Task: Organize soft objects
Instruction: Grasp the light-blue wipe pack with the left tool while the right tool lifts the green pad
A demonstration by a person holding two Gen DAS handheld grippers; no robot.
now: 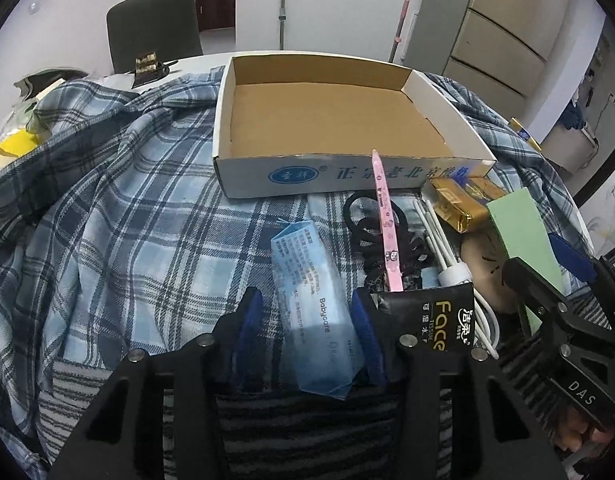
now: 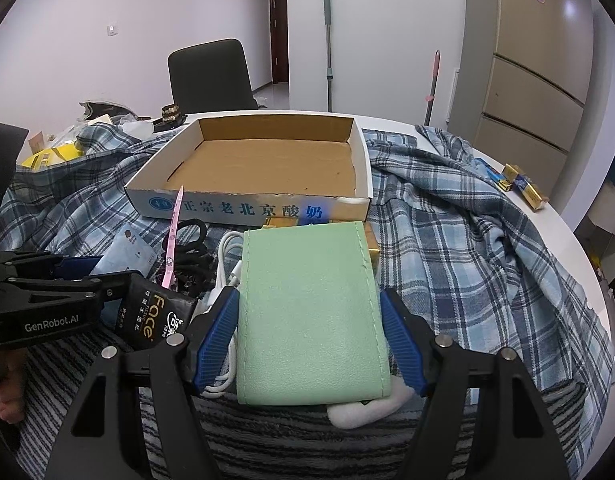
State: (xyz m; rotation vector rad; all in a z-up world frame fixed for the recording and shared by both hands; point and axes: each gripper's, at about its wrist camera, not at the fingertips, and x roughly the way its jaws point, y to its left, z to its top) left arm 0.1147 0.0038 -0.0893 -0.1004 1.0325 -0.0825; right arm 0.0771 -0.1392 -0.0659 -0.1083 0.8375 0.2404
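Here the left hand-held gripper stands with fingers spread on either side of a blue Babycare wipes pack, while the right hand-held gripper likewise straddles a green pouch; the empty cardboard box sits ahead of both on the plaid shirt.

Behind your table you see a dark padded chair, a grey-handled mop and a tall beige cabinet.

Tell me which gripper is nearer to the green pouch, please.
Right. The right gripper has the green pouch between its open fingers. The left gripper sits further left, around the blue Babycare packet.
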